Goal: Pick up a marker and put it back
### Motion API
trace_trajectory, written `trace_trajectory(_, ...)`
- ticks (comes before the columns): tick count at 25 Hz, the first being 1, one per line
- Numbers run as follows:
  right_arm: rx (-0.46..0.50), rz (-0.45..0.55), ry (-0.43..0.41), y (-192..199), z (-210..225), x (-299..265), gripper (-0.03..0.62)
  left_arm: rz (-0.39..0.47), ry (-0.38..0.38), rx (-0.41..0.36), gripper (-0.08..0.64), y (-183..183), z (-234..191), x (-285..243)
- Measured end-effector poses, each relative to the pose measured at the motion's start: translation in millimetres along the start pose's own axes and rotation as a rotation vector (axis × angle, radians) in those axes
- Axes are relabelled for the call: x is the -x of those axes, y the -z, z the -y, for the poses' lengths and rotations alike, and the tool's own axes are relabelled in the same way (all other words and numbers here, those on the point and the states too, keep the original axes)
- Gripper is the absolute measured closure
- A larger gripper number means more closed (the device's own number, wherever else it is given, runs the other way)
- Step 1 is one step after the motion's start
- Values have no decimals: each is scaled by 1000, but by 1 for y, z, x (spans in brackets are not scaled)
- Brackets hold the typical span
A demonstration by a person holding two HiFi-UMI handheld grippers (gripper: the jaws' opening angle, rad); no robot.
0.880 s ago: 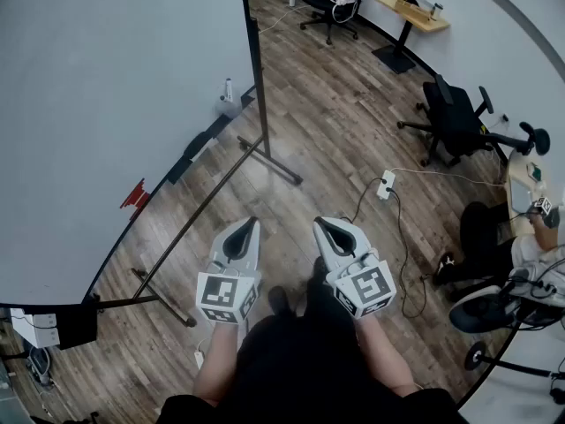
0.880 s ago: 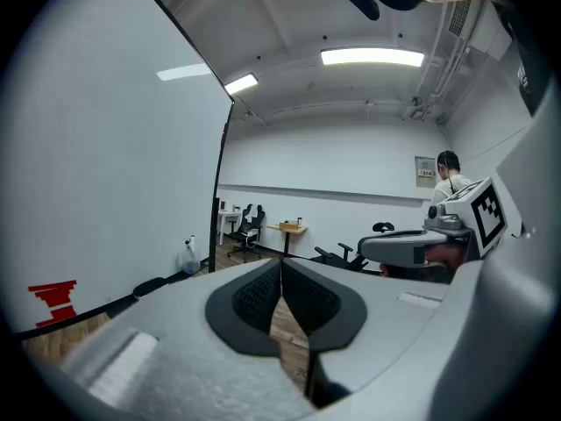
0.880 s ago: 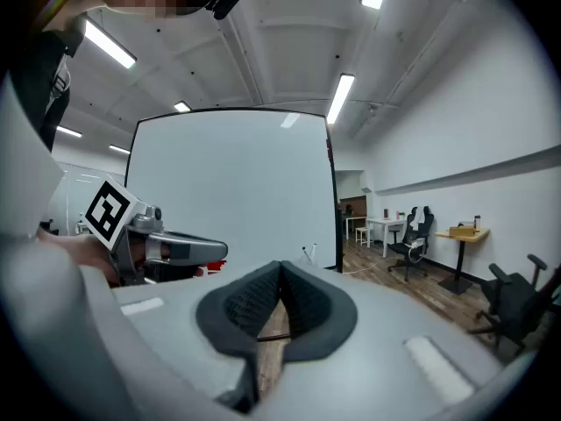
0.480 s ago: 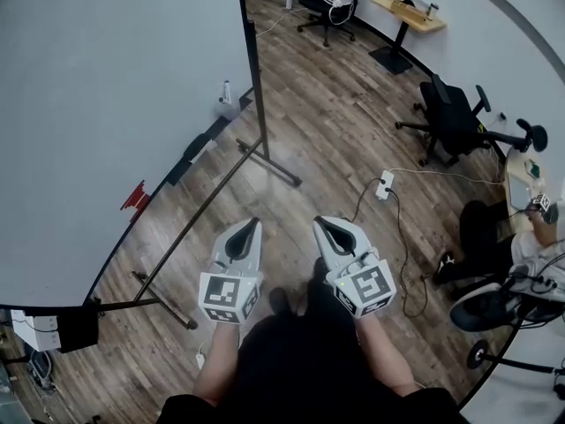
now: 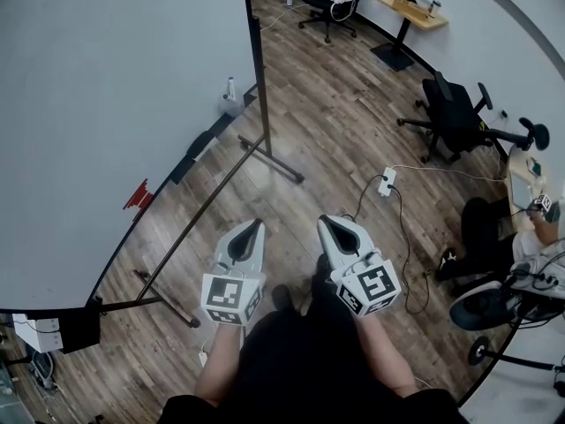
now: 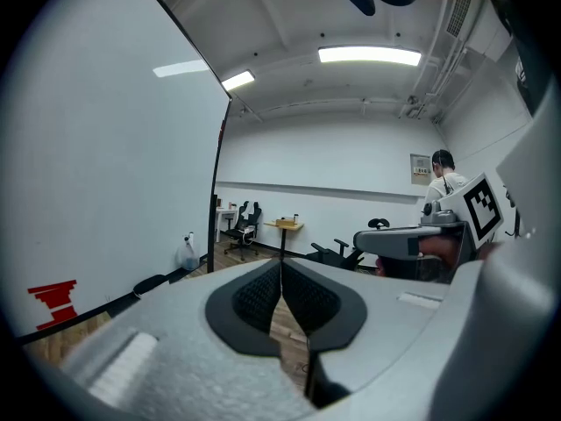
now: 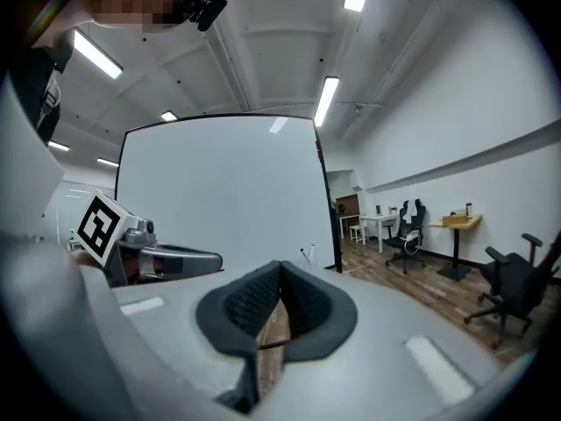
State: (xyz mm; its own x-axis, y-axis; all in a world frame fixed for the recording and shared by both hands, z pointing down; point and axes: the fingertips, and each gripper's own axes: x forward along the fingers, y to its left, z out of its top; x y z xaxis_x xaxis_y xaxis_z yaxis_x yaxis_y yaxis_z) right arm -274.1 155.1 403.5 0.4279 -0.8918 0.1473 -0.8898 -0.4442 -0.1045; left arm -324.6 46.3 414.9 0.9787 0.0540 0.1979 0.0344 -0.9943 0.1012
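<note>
Hovering side by side over the wooden floor (image 5: pixel 335 131), near the person: left gripper (image 5: pixel 254 226) and right gripper (image 5: pixel 322 223), each pressing its jaws together on nothing. Whiteboard (image 5: pixel 115 104) is standing at left. The marker is too small to make out.

The grey left gripper (image 5: pixel 256 224) and right gripper (image 5: pixel 324 222) bear black-and-white marker cubes (image 5: pixel 231 297); the person's clothing (image 5: pixel 300 365) looks black.

An office: wheeled whiteboard (image 5: pixel 115 104), swivel chair (image 5: pixel 452 113), desk (image 5: pixel 411 12), plank floor (image 5: pixel 335 126).
</note>
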Motion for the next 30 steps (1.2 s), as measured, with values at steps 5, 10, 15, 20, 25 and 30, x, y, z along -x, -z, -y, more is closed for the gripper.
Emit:
trace_trajectory(5,-11,-25,17,11,-3,-2,589,-27,17,11,548,12,-4,-4)
trace_trajectory(10,-14,-41,-2,14,10,-17,589,-39,9,28,548,18,-8,-20)
trace_trajectory(15,-39,-50,-55,9,21,-39,589,-58,-24,38,548,15,-19,-40)
trace_trajectory(20,-29,-46,-122,2,41,-77,589,-52,-63,36,548,0,-34,-75)
trace_trajectory(25,-11,-28,-177,-27,74,-107,589,-17,-90,7,548,-34,-39,-115)
trace_trajectory(30,-42,15,-194,-43,117,-125,589,-14,-119,2,548,-45,-36,-159)
